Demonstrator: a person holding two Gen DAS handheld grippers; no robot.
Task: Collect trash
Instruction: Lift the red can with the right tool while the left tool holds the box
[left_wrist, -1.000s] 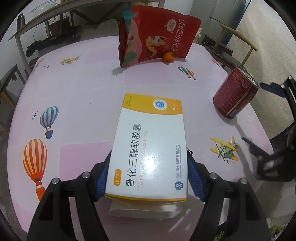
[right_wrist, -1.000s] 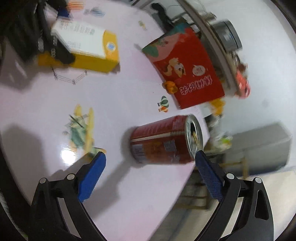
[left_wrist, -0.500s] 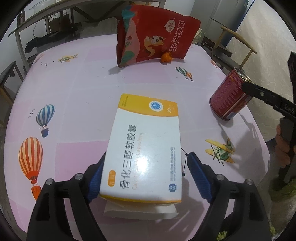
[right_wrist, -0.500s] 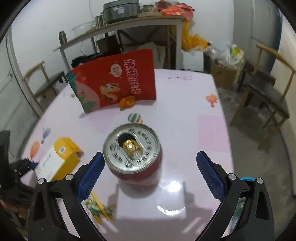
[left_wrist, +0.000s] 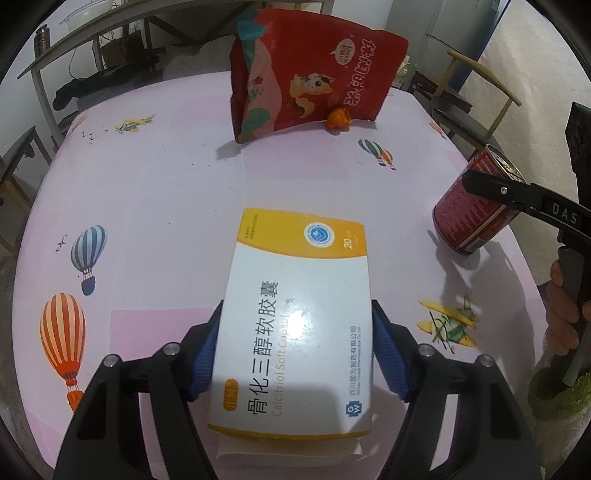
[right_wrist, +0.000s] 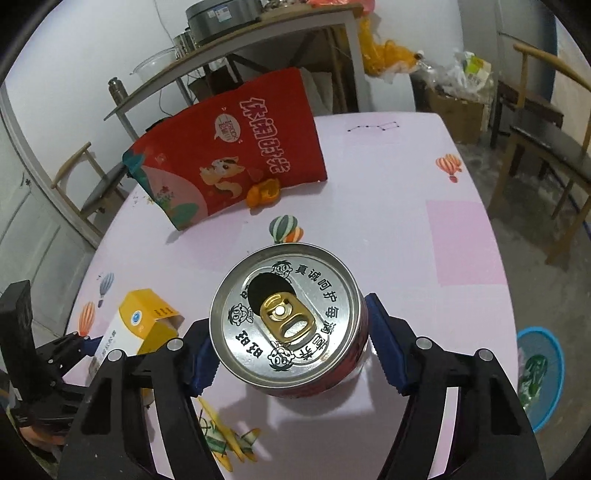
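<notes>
Trash on table: white-and-yellow medicine box (left_wrist: 295, 314), red drink can (right_wrist: 291, 325), red snack bag (left_wrist: 310, 74), orange peel scrap (left_wrist: 338, 118).
Table (left_wrist: 166, 192): pink cloth printed with balloons and small planes.
Medicine box: lies flat near the table's front edge, long side pointing away from the left wrist camera; one end flap stands open in the right wrist view.
Left gripper (left_wrist: 295, 354): jaws closing, blue pads pressed to both long sides of the medicine box; box clamped.
Drink can: stands upright near the table's right edge, opened, gold tab on the silver lid.
Right gripper (right_wrist: 291, 354): jaws closing around the can just under its rim; both blue pads look to be against the can wall, though the lid partly hides the left contact.
Snack bag: stands propped at the far side of the table, well apart from both grippers.
Peel scrap: touching the bag's lower front edge.
Person's hand (left_wrist: 561, 306): on the right gripper's handle, right edge of the left wrist view.
Floor item: blue basin (right_wrist: 543, 373) right of the table.
</notes>
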